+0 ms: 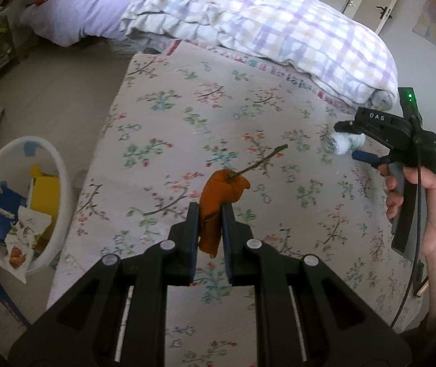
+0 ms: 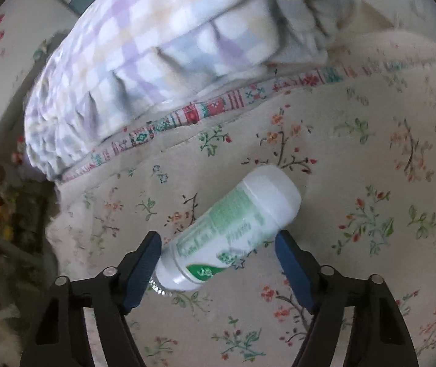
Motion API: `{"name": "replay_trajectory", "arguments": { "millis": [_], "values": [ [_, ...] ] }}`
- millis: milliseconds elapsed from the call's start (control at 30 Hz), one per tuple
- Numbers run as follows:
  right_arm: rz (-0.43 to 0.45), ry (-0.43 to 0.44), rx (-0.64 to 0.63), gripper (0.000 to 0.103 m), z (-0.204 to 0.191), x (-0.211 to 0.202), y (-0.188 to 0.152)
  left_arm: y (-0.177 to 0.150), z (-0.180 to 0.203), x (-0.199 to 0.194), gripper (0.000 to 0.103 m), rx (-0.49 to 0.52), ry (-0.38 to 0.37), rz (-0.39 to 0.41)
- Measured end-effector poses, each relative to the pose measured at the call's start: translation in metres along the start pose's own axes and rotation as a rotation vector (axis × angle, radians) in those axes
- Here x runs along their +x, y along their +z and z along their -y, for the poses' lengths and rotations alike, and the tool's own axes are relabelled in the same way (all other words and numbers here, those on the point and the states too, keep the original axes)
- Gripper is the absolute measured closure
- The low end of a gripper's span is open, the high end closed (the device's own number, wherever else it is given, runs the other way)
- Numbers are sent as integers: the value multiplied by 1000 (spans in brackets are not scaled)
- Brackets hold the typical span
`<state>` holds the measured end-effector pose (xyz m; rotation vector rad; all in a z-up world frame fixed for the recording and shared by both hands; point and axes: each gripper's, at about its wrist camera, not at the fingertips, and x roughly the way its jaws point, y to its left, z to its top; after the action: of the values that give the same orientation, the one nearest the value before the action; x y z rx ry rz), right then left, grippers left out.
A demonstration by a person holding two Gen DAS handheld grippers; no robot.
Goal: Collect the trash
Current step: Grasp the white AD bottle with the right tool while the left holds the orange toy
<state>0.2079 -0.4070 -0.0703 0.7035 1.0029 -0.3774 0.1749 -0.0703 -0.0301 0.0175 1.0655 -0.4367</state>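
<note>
My left gripper [image 1: 210,211] is shut on a limp orange peel-like scrap [image 1: 225,183] with a thin brown stem, held above the floral bedsheet [image 1: 187,98]. A white plastic bottle [image 2: 248,202] with a green label lies slanted on the sheet, between the blue pads of my right gripper [image 2: 218,238]. The jaws stand wide on either side of the bottle, the left pad close to its neck end; I see no firm squeeze. In the left wrist view the same bottle [image 1: 344,143] sits at the right gripper's tips, and a hand [image 1: 431,214] holds that gripper's handle.
A white round basket [image 1: 62,177] stands on the floor left of the bed, holding blue and yellow packaging and wrappers. A folded checked quilt [image 1: 263,21] lies across the bed's far side, just behind the bottle. Soft toys and a shelf are at the far left.
</note>
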Motion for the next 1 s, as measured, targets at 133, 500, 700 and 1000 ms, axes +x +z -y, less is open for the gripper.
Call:
{"name": "replay_trajectory", "arguments": {
  "millis": [133, 500, 700, 1000],
  "values": [
    [-19, -32, -82, 57, -10, 2, -7, -3, -8, 0, 88, -3, 11, -8],
    [-93, 50, -167, 63, -17, -21, -45, -15, -24, -22, 88, -17, 1, 21],
    [-115, 98, -279, 65, -39, -44, -80, -25, -51, -38, 87, -49, 16, 41],
    [-157, 163, -433, 65, -99, -52, -135, -44, -117, -60, 87, -167, 73, 71]
  ]
}}
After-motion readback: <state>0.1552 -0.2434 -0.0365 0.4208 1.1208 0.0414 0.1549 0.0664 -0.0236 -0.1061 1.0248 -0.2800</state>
